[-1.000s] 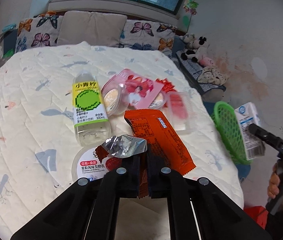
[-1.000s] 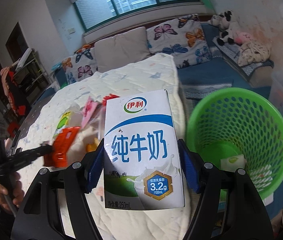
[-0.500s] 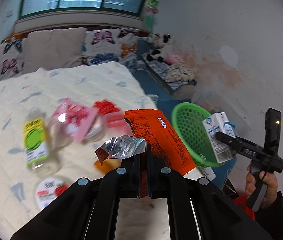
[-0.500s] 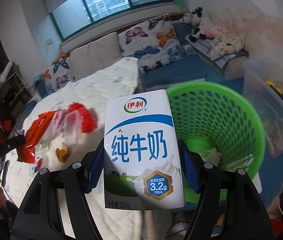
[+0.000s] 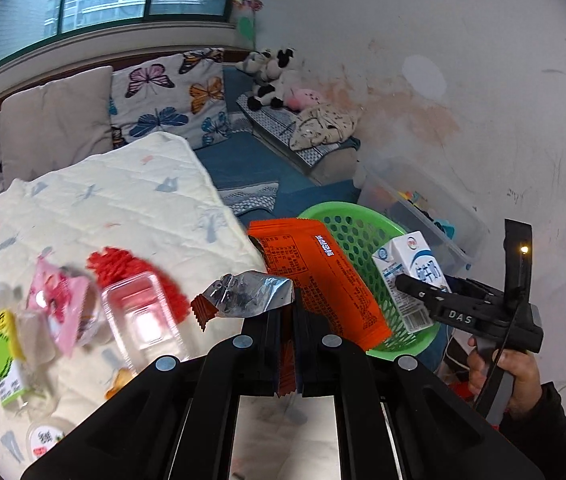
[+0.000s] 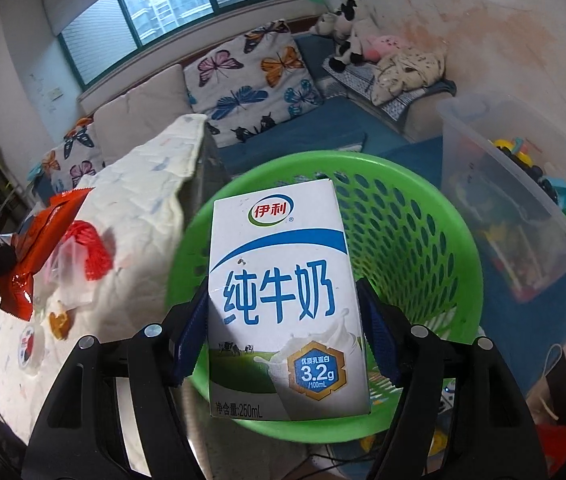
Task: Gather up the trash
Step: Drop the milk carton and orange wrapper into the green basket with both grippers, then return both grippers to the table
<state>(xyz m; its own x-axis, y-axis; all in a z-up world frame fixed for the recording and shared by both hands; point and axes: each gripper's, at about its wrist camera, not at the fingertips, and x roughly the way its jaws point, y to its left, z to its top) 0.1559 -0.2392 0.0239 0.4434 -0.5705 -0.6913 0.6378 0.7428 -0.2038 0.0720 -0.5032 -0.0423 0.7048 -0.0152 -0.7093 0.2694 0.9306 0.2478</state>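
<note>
Both grippers carried trash toward the green basket (image 6: 423, 240), which stood on the floor just beside the bed (image 5: 103, 208). The step in hand looked like the drop-off.

The right gripper (image 6: 283, 316) was clamped on a white milk carton (image 6: 287, 280), its blue pads pressed against the 2 side faces. The carton was held upright and, in the right wrist view, sat in front of the basket's open mouth. From the left wrist view the carton (image 5: 407, 276) appeared to hang over the near rim of the basket (image 5: 347, 216), though how far inside the rim it was I could not tell.

The left gripper (image 5: 287, 344) was closed on an orange snack wrapper (image 5: 323, 280), pinching its lower edge so that the torn silver end flopped to the left. The wrapper overlapped the basket's near side in that view but seemed short of the opening.

More trash lay on the bed: a small bottle with a green label (image 5: 3, 352), a pink packet (image 5: 63, 308), a clear plastic tray (image 5: 143, 320), a red piece behind it (image 5: 123, 268) and a round lidded cup (image 5: 45, 436) at the near edge. A clear storage bin (image 6: 515, 200) stood beyond the basket.

The next move probably called for the right gripper to open over the basket so the carton fell in, then for the left to bring the wrapper above the rim and let go. The light wrapper could cling to a finger or drift outside.
</note>
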